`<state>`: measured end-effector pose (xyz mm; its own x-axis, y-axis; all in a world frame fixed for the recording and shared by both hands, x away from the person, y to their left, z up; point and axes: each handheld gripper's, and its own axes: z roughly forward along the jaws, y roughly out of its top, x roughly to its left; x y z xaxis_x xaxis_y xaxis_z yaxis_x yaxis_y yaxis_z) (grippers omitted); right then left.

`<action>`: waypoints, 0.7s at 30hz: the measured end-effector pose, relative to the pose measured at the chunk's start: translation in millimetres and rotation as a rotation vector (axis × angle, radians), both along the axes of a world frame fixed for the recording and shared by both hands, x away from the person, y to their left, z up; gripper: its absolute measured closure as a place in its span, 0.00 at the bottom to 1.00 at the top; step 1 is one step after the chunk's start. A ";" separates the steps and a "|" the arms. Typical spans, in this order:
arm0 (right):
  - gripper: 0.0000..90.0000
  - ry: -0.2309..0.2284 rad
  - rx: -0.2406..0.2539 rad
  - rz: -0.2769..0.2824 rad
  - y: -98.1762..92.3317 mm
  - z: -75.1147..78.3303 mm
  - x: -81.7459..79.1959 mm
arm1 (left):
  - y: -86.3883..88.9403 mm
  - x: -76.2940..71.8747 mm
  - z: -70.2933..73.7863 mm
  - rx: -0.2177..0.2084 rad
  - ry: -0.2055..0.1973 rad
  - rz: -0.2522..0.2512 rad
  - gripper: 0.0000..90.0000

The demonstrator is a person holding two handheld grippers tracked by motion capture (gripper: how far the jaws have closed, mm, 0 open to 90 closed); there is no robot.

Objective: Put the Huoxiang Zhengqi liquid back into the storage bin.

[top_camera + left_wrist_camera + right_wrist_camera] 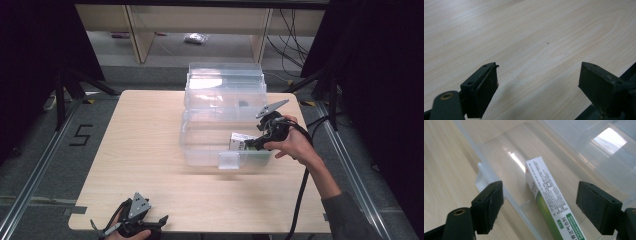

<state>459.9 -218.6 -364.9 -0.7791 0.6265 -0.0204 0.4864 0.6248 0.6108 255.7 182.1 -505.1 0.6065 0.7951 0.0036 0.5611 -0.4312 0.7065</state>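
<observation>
At the near edge of the counter [150,165], toward its left corner, the left gripper [159,220] is held in a hand [127,234] and is laid low over the wood. In the left gripper view its two black jaws are seen spread wide, with nothing but bare light-grained wood between them; the left gripper [537,82] is therefore empty and parted.

Farther in, on the right half of the counter, a clear plastic bin [200,150] is set with its lid [222,82] tipped back behind it. A small clear latch tab [229,160] is seen on the bin's near wall. The right gripper [251,145] is held in the right hand [292,142] and is reached in over the bin's right end, with its cable trailed back along the forearm toward the near right corner.

Inside the bin a box [239,141], white with a green band and printed text, is laid flat on the clear floor, close to the near wall. In the right gripper view the box [549,195] is seen lying lengthwise between the jaws of the right gripper [540,207], with clear space left on both sides; the pads are not pressed on it, so it is not gripped. The bin's near wall [506,195] is crossed by the left jaw in that view.

Beyond the counter, grey floor and the legs of pale wooden furniture are seen.
</observation>
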 end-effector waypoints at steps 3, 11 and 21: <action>0.27 0.008 0.016 -0.009 0.5 -2.3 -3.0 | 0.0 -0.4 0.3 -0.003 -0.003 0.002 0.17; 0.26 -0.023 0.026 0.001 2.9 -4.3 -12.0 | 0.4 0.0 0.1 0.001 -0.001 0.000 0.17; 0.26 -0.053 0.029 0.026 5.2 -8.3 -18.8 | 0.4 -0.3 0.4 -0.006 -0.004 0.003 0.17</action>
